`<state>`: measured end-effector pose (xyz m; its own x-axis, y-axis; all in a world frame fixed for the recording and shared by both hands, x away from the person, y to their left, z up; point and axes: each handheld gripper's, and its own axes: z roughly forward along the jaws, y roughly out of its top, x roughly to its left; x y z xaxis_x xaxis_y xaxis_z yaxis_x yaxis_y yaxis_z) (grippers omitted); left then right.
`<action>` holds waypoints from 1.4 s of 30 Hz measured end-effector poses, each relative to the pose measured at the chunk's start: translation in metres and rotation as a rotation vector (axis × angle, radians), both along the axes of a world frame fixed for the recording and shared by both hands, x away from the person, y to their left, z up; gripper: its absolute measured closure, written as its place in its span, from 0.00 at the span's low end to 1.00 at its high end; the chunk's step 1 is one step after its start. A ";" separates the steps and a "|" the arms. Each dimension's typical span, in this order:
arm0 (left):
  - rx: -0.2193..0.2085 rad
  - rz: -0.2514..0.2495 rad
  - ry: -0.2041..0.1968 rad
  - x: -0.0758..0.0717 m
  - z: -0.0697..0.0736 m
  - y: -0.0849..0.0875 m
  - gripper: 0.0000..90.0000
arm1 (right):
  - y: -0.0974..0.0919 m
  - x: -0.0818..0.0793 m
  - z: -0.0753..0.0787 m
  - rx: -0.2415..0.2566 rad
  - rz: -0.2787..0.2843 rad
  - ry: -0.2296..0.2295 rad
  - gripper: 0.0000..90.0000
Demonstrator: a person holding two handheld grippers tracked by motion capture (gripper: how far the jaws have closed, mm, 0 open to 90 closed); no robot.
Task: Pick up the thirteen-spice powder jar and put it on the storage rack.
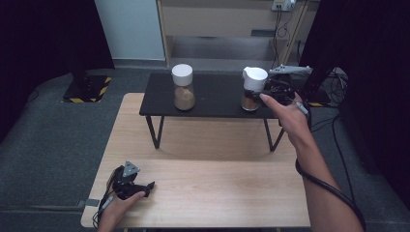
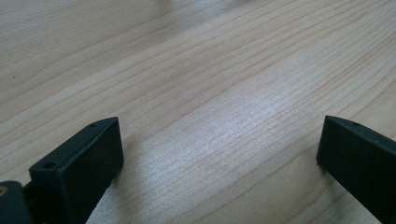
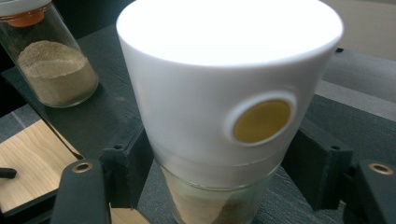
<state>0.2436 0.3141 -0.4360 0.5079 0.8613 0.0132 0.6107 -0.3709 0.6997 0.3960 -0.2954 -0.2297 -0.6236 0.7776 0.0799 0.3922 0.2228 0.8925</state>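
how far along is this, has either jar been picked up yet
Nothing looks finished: both jars stand on the black shelf. In hand: the right tongs bracket the right jar below its white cap. The left jar is untouched, and the left tongs rest open on the wooden table.

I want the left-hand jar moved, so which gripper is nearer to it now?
Right. The right gripper is on the black shelf at the other jar; the left gripper rests far below the left-hand jar.

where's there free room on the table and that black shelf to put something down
The wooden table is bare right of the left gripper and below the black shelf. The shelf is free between the left jar and right jar; the right gripper crowds its right end.
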 end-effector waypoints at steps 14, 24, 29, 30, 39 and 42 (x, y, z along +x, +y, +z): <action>0.000 0.000 0.000 0.000 0.000 0.000 0.00 | 0.001 -0.002 -0.001 0.000 0.000 0.003 0.33; 0.000 0.000 0.000 0.000 0.000 0.000 0.00 | 0.000 -0.002 -0.001 0.005 0.000 0.007 0.32; 0.000 0.000 0.000 0.000 0.000 0.000 0.00 | -0.002 0.000 -0.002 0.001 0.005 0.030 0.18; 0.000 0.000 0.000 0.000 0.000 0.000 0.00 | -0.002 -0.002 -0.002 -0.004 0.000 0.029 0.16; 0.000 0.001 0.000 0.000 0.000 0.000 0.00 | -0.007 -0.009 0.000 -0.001 -0.001 0.014 0.06; 0.000 0.001 0.000 0.000 0.000 0.000 0.00 | -0.008 -0.012 0.001 -0.004 0.002 0.013 0.05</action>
<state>0.2434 0.3140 -0.4360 0.5070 0.8618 0.0128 0.6111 -0.3699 0.6998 0.3843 -0.3029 -0.2288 -0.6244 0.7765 0.0848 0.4028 0.2271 0.8867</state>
